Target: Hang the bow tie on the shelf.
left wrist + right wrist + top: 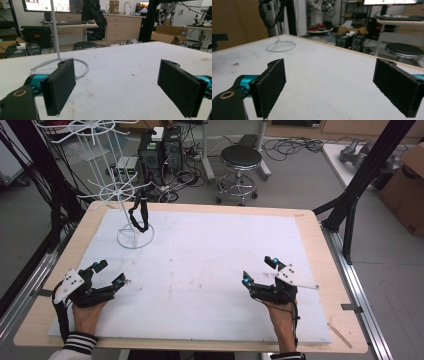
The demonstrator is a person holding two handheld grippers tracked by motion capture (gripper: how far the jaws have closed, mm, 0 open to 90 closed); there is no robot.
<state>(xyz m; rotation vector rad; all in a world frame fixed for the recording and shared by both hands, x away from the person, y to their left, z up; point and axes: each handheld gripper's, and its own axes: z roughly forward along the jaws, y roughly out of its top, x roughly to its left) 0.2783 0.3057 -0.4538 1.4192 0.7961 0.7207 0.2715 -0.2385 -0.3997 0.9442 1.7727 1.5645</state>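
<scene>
A white wire display stand [125,195] rises from a ring base [135,239] at the table's far left, and a black strap [139,215] hangs from one of its arms. My left gripper [110,273] rests low over the white mat [210,270] near the front left, open, with nothing between its pads [60,86]. My right gripper [259,271] sits at the front right, also open and empty, its pads [270,86] wide apart. The stand's ring base [72,65] lies just beyond the left gripper; in the right gripper view the ring base [281,46] is far off.
The white mat covers a wooden table [327,270]. Behind the table are a black stool [240,162], computer towers [160,147] and tangled cables on the floor. A black frame post [367,167] and a cardboard box [407,185] stand at the right.
</scene>
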